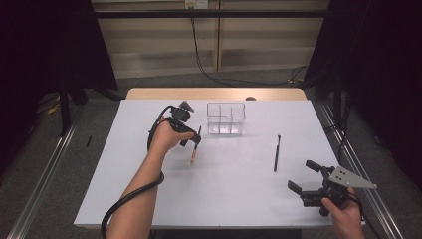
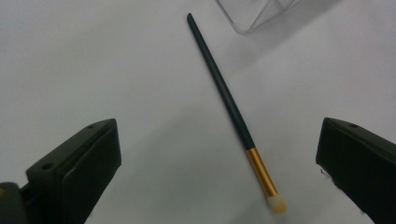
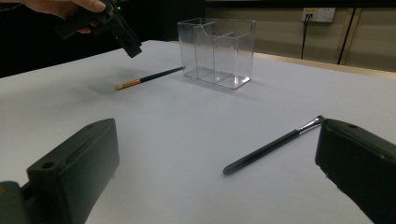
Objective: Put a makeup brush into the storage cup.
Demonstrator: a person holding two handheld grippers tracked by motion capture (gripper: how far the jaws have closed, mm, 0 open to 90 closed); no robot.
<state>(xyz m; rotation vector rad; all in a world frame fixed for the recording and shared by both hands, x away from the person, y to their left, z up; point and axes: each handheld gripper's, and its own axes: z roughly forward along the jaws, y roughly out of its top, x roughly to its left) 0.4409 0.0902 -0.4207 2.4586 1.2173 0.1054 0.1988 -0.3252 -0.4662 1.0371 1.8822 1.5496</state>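
Left hand-held gripper [image 1: 191, 135]: hovering low over the desk [image 1: 224, 189], jaws spread wide, released, gripping nothing. Gold-banded brush [image 2: 233, 112]: lying flat on the desk between and just below those jaws, touching neither; its pale tip is pointing back toward the hand-held gripper and its dark handle is running away from it toward the clear box [image 1: 226, 118]. Clear box: standing upright just beyond the left hand-held gripper, divided into compartments, one corner showing past the handle's far end in the left gripper view. Right hand-held gripper [image 1: 303, 177]: being held near the desk's near right edge, well apart from the left one, jaws wide apart, released. Dark brush [image 3: 273, 145]: lying flat just ahead of the right hand-held gripper, its silver end sitting close beside one jaw in the right gripper view, whether touching it I cannot tell.
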